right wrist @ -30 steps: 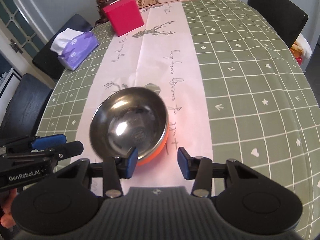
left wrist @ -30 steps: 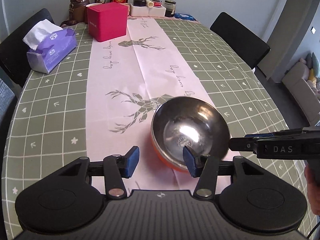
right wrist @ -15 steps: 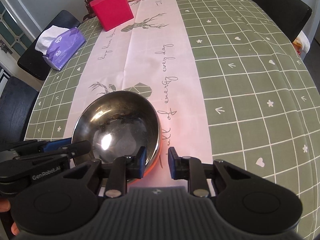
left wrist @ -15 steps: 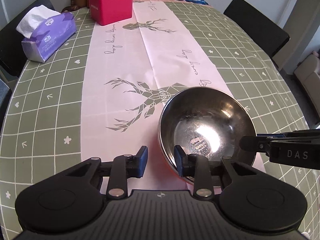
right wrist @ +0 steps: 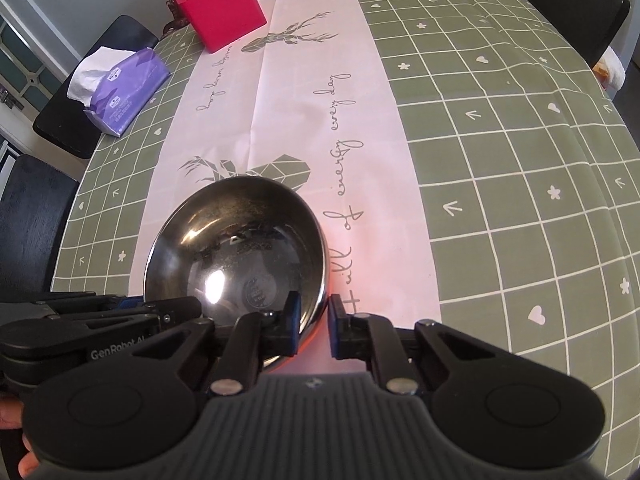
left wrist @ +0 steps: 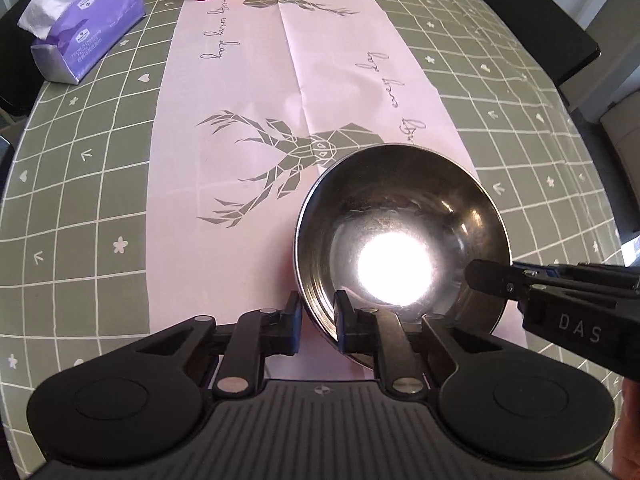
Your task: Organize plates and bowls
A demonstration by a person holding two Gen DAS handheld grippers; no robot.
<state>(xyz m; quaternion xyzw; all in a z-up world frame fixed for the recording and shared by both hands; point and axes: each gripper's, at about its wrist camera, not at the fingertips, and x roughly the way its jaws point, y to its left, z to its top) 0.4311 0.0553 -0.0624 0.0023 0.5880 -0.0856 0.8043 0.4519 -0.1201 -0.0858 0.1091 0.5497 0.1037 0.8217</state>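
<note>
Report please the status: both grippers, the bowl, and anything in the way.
Left gripper and right gripper closing, each astride the rim of the steel bowl. Bowl upright on the pink runner. Nothing blocking.

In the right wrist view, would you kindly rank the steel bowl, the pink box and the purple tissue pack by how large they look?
1. steel bowl, clearly largest, though nearness inflates it.
2. purple tissue pack and pink box look about alike; the box stands farther off, so I would not rank them.
</note>
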